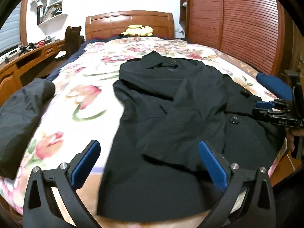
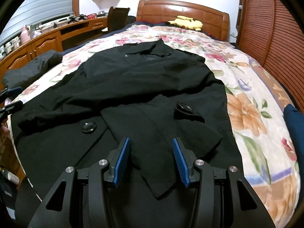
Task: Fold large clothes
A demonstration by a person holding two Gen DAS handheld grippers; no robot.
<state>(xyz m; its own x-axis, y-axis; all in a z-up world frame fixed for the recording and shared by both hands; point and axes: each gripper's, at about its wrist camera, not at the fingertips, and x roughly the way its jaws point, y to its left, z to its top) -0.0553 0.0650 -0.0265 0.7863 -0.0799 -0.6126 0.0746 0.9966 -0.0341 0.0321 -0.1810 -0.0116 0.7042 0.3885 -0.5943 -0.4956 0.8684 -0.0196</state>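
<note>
The black coat (image 1: 171, 114) lies spread on the floral bedspread (image 1: 85, 98) of the bed, collar toward the headboard (image 1: 131, 24), one sleeve folded across its front. The left gripper (image 1: 149, 163) hangs over the coat's left hem, jaws wide open and empty; only this view shows the right gripper (image 1: 266, 108) from the side, and a dark blue cloth (image 1: 273, 85) behind it. The right gripper (image 2: 151, 161), jaws open and empty, sits above the coat's lower front, where two large buttons (image 2: 88, 127) show clearly. A second dark garment (image 1: 20, 117) lies at the bed's left edge. Bare bedspread lies on both sides of the coat.
</note>
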